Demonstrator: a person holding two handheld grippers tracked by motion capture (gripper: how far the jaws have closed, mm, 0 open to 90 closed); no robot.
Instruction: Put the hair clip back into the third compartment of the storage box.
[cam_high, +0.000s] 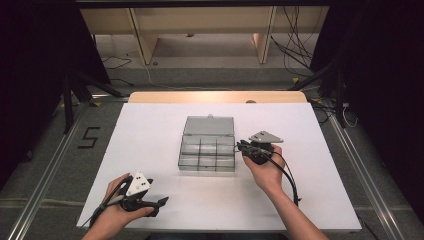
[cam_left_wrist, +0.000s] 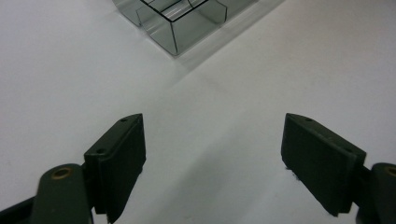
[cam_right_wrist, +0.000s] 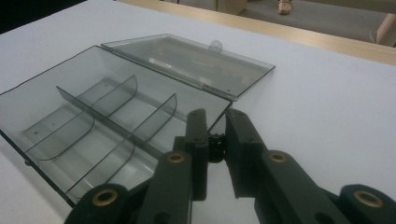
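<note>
Right tongs (cam_right_wrist: 216, 128) pinching side wall of open clear box (cam_right_wrist: 107, 121); left tongs (cam_left_wrist: 212, 163) spread, idle on counter (cam_high: 150, 145). Likely steadying box; next calls for filling or shutting lid (cam_right_wrist: 187, 63).

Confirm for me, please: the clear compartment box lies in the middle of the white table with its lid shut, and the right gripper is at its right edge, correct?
Not quite: the lid is open, folded back flat behind the clear compartment box, as the right gripper view shows. The rest holds: the box lies mid-table, and the right gripper is at its right edge.
</note>
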